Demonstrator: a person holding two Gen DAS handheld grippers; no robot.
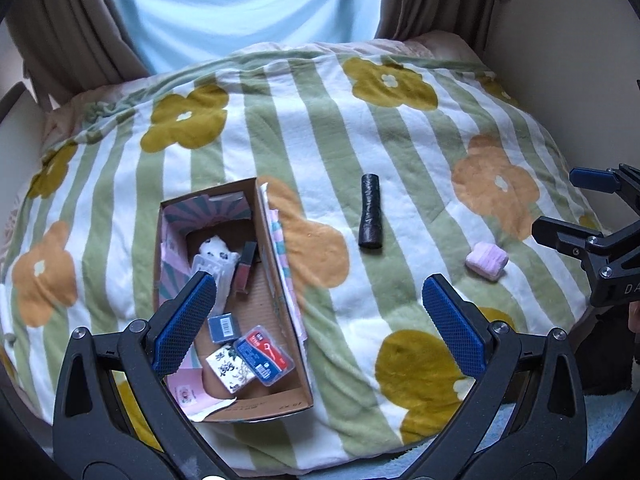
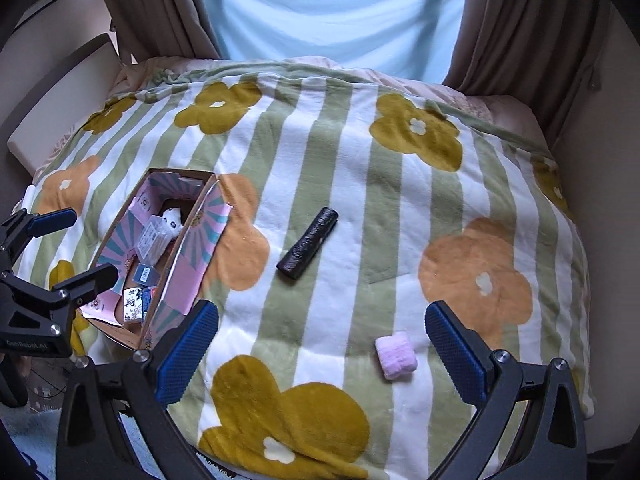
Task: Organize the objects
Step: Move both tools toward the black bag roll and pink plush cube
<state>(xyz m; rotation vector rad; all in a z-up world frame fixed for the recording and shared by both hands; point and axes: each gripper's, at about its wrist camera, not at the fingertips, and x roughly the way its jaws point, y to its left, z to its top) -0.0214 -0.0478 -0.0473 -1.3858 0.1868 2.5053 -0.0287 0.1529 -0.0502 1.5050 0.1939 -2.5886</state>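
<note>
Both grippers — right gripper (image 2: pixel 320 354) and left gripper (image 1: pixel 316 320) — hang wide and empty. Low right in the right view lies the pink pad (image 2: pixel 395 355): likely soft and light, best pinched across its short sides. Mid-frame, the black roll (image 2: pixel 308 244) looks slippery — grip its middle, bound for the box (image 2: pixel 176 280) at left.

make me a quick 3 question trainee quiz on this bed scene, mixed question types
1. True or false: the black rolled bag bundle lies inside the open cardboard box.
2. Which loose item is nearest the right tool? A) the black roll B) the small pink-and-white folded cloth
3. Fill in: both tools, the left tool included, are ____ and hold nothing.

Key
1. False; it lies on the striped floral blanket, beside the box.
2. B
3. open
</note>
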